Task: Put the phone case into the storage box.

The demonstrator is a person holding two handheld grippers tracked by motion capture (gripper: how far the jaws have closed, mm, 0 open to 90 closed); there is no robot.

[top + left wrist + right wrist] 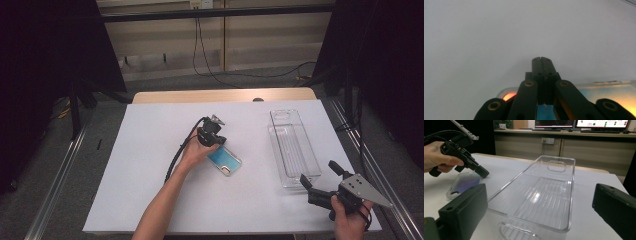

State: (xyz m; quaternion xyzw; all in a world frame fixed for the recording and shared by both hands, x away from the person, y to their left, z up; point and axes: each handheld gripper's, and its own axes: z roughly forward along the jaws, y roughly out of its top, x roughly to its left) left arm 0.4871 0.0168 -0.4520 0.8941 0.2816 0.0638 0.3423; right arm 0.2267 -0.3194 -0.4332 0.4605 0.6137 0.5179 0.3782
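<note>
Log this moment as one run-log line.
left gripper: shut, on phone case edge | right gripper: open, near clear tray | tray: empty

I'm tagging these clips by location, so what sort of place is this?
Probably a lab or recording studio rather than a home: black curtains flank a white-covered table, computer monitors line a bench behind, and a person works hand-held grippers, left gripper and right gripper.
</note>
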